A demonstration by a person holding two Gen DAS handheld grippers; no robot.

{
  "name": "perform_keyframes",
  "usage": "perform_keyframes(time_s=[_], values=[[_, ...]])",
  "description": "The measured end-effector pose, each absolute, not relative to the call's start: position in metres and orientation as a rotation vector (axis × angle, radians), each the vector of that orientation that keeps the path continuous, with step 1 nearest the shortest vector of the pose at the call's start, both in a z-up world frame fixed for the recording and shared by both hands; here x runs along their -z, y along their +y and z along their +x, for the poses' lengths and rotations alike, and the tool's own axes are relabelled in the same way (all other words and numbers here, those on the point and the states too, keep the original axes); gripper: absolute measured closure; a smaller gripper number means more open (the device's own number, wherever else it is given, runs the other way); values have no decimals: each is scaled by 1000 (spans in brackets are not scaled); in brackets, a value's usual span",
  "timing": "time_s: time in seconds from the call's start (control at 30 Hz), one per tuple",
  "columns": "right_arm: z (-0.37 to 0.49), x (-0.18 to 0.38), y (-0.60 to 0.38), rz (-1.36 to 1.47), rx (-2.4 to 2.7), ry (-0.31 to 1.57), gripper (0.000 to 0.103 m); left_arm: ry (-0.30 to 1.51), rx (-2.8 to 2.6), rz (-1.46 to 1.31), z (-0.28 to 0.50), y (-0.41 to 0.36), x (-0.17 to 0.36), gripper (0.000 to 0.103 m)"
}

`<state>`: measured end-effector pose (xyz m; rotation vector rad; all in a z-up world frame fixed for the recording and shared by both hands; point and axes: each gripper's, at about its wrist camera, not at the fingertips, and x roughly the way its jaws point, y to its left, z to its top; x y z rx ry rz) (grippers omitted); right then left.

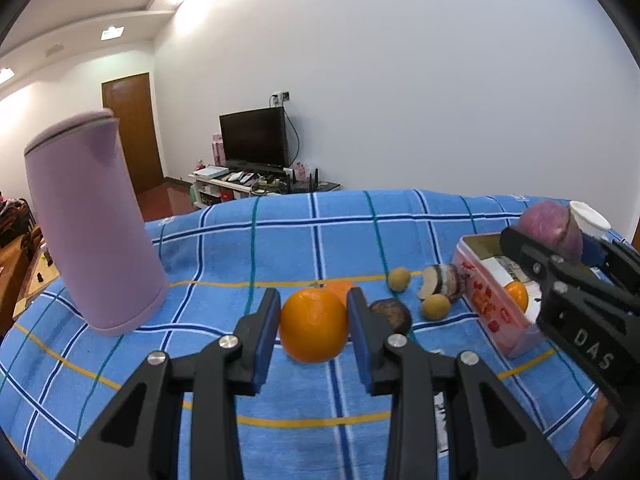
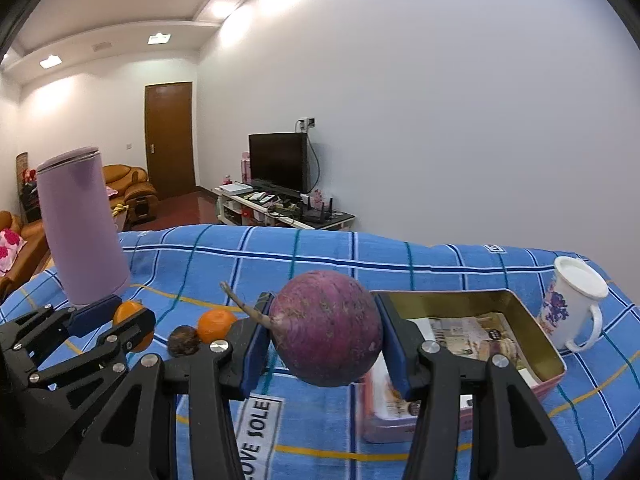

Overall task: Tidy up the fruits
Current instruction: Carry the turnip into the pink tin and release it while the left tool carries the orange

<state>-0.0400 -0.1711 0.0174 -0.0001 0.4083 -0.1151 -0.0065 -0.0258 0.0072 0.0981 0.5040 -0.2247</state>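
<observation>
Right wrist view: right gripper [image 2: 326,338] clamps purple fruit [image 2: 326,330], stem left | left gripper [image 1: 314,322] clamps orange [image 1: 313,325]

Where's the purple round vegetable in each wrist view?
Left wrist: the purple round vegetable sits at the far right edge, clamped in the right gripper, above the tin box.
Right wrist: purple round vegetable at centre, between the blue pads, left of the tin box.
Shared landmark: lilac cylinder, far left in both.
</observation>
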Motion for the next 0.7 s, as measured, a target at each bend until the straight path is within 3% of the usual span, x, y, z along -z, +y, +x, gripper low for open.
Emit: perform_keyframes(time_s=[0.7], values=[[-55,-15,-286,7,322,421,51,451,331,165,-17,-130,-30,67]])
